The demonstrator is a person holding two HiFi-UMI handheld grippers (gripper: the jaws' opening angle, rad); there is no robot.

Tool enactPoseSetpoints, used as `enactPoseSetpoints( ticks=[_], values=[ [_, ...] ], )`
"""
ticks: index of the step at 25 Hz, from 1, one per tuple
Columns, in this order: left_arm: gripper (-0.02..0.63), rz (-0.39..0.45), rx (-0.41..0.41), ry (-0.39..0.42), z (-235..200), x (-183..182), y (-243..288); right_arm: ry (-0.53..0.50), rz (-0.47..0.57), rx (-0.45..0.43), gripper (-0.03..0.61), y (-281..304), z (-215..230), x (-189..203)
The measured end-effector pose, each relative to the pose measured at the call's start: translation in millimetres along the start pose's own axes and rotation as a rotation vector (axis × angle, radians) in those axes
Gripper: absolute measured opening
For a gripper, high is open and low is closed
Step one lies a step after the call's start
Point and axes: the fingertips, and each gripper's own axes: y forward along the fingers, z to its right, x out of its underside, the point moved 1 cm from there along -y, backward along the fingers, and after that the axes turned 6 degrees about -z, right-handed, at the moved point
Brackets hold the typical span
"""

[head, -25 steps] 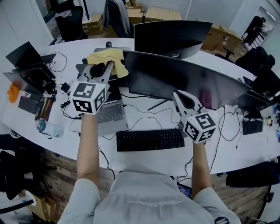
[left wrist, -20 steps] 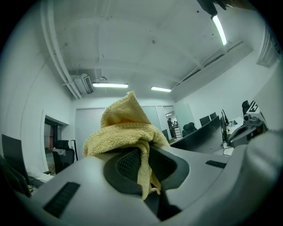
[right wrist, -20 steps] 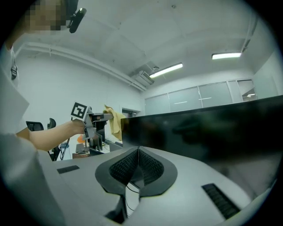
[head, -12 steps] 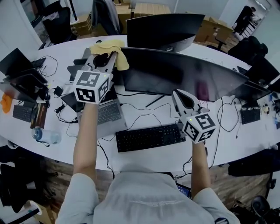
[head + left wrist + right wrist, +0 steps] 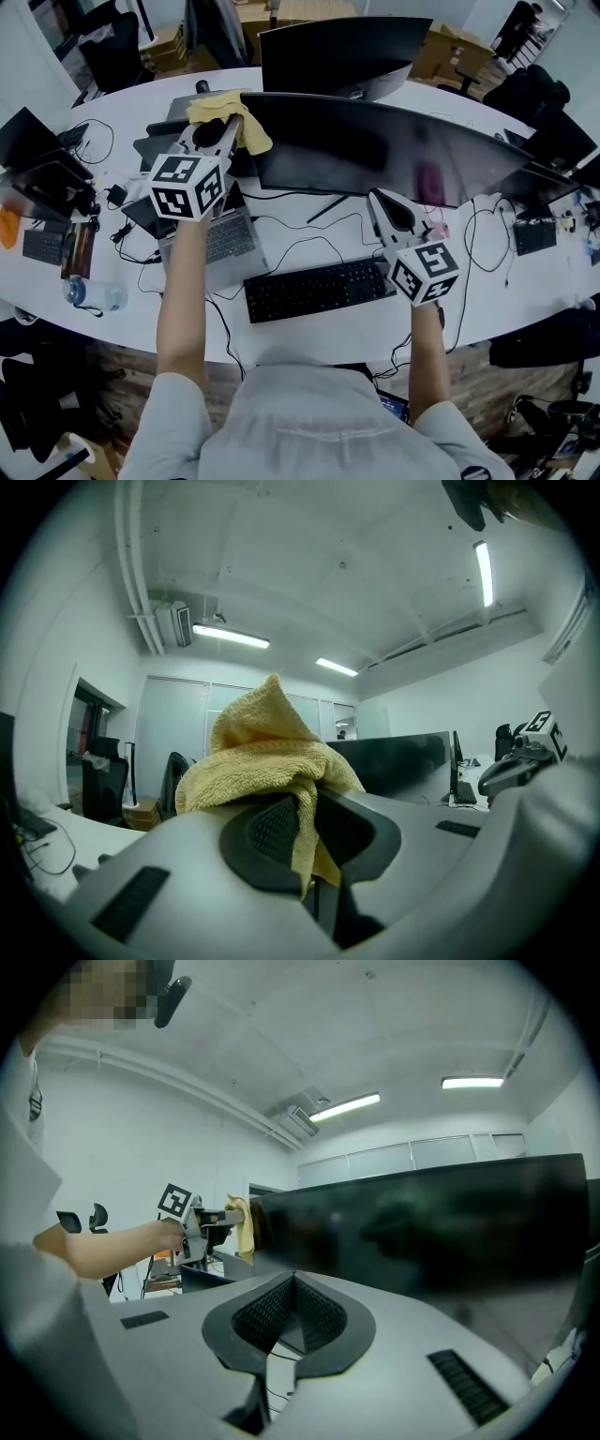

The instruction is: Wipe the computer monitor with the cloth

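A wide curved black monitor (image 5: 394,150) stands across the middle of the white desk; it also fills the right gripper view (image 5: 441,1222). My left gripper (image 5: 230,127) is shut on a yellow cloth (image 5: 230,111) and holds it against the monitor's top left corner. In the left gripper view the cloth (image 5: 267,761) bunches over the jaws and hides most of the screen. My right gripper (image 5: 386,208) hangs shut and empty just below the monitor's lower edge, near its middle. From the right gripper view I see the cloth (image 5: 240,1227) at the screen's left end.
A black keyboard (image 5: 314,289) lies in front of me, a laptop (image 5: 211,239) under my left arm. A second monitor (image 5: 342,52) stands behind the first. Cables cross the desk (image 5: 300,230). A water bottle (image 5: 89,292) and more devices sit at the left.
The left gripper with the cloth has shifted slightly right, onto the monitor's top left corner. The right gripper has stayed where it was.
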Motion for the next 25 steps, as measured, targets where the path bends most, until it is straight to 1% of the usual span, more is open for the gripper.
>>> enactPoseSetpoints(
  ticks=[6,11,16,19,23,25],
  values=[
    [0.051,-0.085,-0.014,-0.058,4.1,46.6,7.4,0.021,-0.032,0.061,0.028,3.5,16.1,9.4],
    [0.051,-0.166,-0.007,-0.097,8.1,91.4,15.6,0.011,-0.043,0.108,0.028,1.0,30.4,20.1],
    [0.051,-0.223,0.003,-0.167,8.4,126.2,20.9,-0.015,-0.067,0.122,0.028,3.5,33.0,29.6],
    [0.051,-0.257,0.002,-0.181,9.9,146.6,24.8,-0.013,-0.076,0.14,0.028,2.1,37.0,36.8],
    [0.051,-0.297,-0.001,-0.206,10.0,171.9,29.1,0.005,-0.067,0.134,0.028,2.5,39.7,41.8],
    [0.051,-0.324,-0.004,-0.203,10.7,185.5,31.7,0.011,-0.058,0.131,0.028,3.6,40.7,42.0]
  ],
)
